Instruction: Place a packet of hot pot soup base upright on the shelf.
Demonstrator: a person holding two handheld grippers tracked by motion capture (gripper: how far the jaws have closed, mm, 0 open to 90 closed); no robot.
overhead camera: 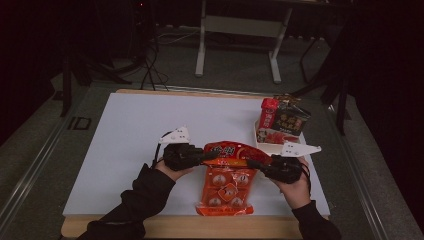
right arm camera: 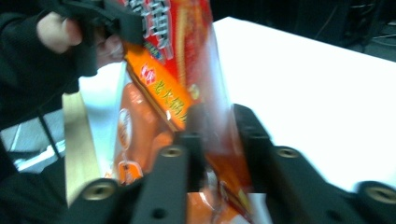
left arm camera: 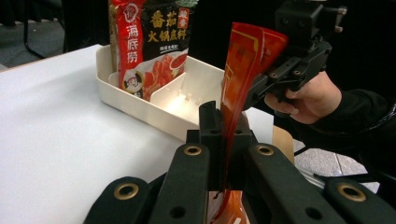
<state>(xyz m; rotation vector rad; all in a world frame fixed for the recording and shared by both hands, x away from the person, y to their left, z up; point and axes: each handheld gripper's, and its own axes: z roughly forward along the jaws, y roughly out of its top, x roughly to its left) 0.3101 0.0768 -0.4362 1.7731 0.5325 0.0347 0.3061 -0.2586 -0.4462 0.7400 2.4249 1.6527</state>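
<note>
Looking down, largest first:
Desk (overhead camera: 130, 150): white top, wooden near edge.
Tray (left arm camera: 140, 105): cream, divided, at my far right, holding upright sauce packets (overhead camera: 282, 120).
Orange-red pouch (overhead camera: 227, 180): near edge, its top lifted between both grippers.
Left gripper (overhead camera: 212, 154): I have it clamped on the pouch's top-left edge.
Right gripper (overhead camera: 250, 163): clamped on the top-right edge.

I see a red and orange packet (overhead camera: 227, 175) with round pictures down its front and a yellow band under white lettering. The bin (left arm camera: 140, 100) is cream. In it, a red and black pouch (left arm camera: 149, 42) shows, I think, tomatoes. My grippers are black.
</note>
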